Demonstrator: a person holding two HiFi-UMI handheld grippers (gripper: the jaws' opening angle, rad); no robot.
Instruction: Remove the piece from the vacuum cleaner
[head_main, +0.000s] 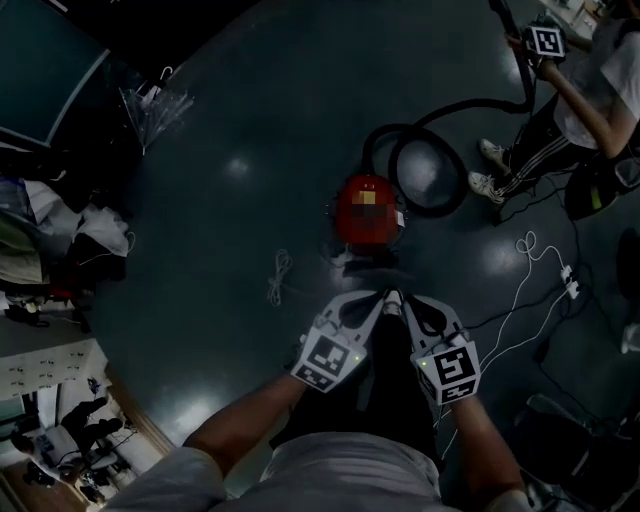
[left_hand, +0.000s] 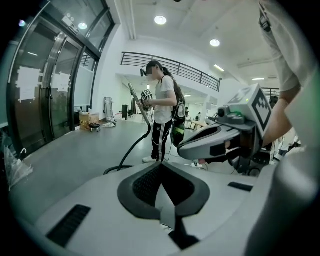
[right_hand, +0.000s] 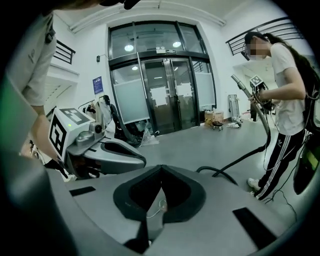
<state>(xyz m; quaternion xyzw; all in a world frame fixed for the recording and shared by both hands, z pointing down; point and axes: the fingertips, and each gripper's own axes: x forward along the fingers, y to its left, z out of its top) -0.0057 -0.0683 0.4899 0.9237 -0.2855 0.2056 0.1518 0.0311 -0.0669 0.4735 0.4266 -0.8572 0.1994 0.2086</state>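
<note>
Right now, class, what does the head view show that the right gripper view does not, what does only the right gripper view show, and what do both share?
Only the head view: the red vacuum on the floor; in the right gripper view that gripper's own body hides it.
Only the right gripper view: the glass doors and a railing high on the wall.
Both: the person holding the wand, the black hose, and the left hand-held gripper.
</note>
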